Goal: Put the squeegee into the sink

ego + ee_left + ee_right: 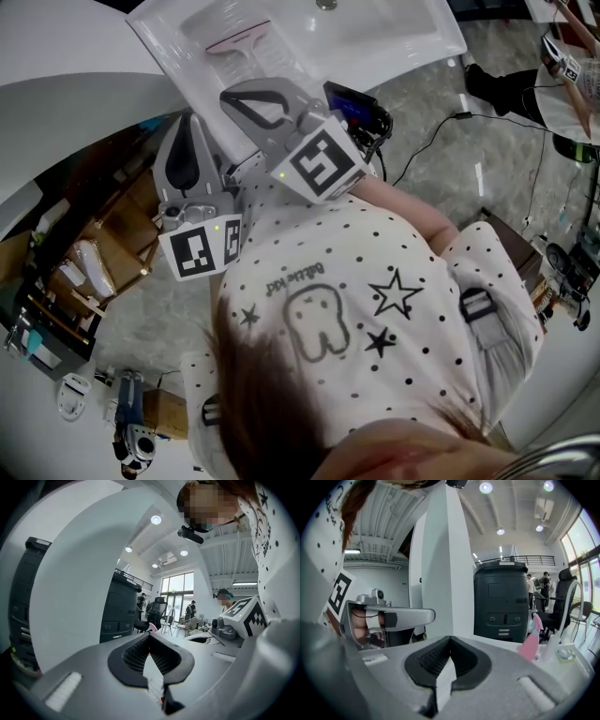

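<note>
A squeegee (242,47) with a pale handle and a reddish blade edge lies in the basin of the white sink (394,47) at the top of the head view. My left gripper (192,120) is held below the sink's near edge, and its jaws are shut with nothing between them (150,635). My right gripper (228,96) is beside it, a little nearer the squeegee, also shut and empty (450,639). Neither gripper touches the squeegee. Neither gripper view shows the squeegee.
A pink spray bottle (530,641) and a curved faucet (569,606) stand at the right of the right gripper view. Ahead rise a black cabinet (504,602) and a white pillar (440,573). Cables (441,141) cross the floor. A cluttered shelf (75,272) stands to the left.
</note>
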The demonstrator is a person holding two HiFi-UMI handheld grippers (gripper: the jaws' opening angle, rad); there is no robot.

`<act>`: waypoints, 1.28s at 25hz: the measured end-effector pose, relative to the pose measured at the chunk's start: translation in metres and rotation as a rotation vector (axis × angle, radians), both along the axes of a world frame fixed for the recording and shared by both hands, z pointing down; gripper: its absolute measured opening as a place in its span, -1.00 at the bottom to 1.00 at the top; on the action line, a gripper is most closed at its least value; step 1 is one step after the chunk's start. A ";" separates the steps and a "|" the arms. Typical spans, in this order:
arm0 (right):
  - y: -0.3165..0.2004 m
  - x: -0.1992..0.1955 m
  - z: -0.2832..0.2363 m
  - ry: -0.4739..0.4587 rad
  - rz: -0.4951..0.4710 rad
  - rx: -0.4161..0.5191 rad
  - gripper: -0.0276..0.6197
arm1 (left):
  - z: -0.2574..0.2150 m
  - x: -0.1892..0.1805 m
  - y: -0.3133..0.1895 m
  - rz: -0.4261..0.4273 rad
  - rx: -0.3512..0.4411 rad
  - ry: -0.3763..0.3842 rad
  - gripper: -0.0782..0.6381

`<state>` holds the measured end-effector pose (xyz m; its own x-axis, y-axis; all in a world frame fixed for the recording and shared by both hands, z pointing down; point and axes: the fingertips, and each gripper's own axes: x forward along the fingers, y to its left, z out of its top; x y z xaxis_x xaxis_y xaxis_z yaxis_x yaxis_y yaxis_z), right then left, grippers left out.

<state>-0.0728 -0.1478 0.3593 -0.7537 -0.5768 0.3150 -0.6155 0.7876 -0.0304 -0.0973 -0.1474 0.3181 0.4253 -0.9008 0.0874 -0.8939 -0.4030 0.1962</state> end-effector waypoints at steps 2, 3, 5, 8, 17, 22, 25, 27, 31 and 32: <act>-0.001 0.000 0.000 0.002 0.000 -0.002 -0.92 | -0.001 0.001 -0.001 0.004 0.001 0.000 -0.79; -0.001 0.000 0.000 0.002 0.000 -0.002 -0.92 | -0.001 0.001 -0.001 0.005 0.003 0.000 -0.79; -0.001 0.001 0.000 0.003 0.000 -0.003 -0.92 | -0.002 0.001 -0.001 0.006 0.006 0.001 -0.79; 0.001 0.002 -0.001 0.008 0.000 -0.002 -0.92 | -0.003 0.001 0.001 0.005 0.006 0.001 -0.79; -0.003 0.005 -0.001 0.024 0.010 -0.016 -0.92 | -0.003 0.003 -0.003 0.009 0.009 0.001 -0.79; -0.003 0.004 0.002 0.002 0.009 -0.010 -0.92 | -0.001 0.002 -0.002 0.009 0.007 0.000 -0.79; -0.002 0.004 0.002 0.005 0.008 -0.011 -0.92 | -0.001 0.002 -0.001 0.009 0.007 0.000 -0.79; -0.002 0.004 0.001 0.016 0.009 -0.018 -0.92 | -0.002 0.002 -0.001 0.008 0.007 0.000 -0.79; -0.001 0.005 0.000 0.026 0.010 -0.025 -0.92 | -0.002 0.002 0.000 0.008 0.006 0.000 -0.79; -0.001 0.005 0.000 0.025 0.010 -0.025 -0.92 | -0.002 0.001 0.000 0.008 0.006 0.001 -0.79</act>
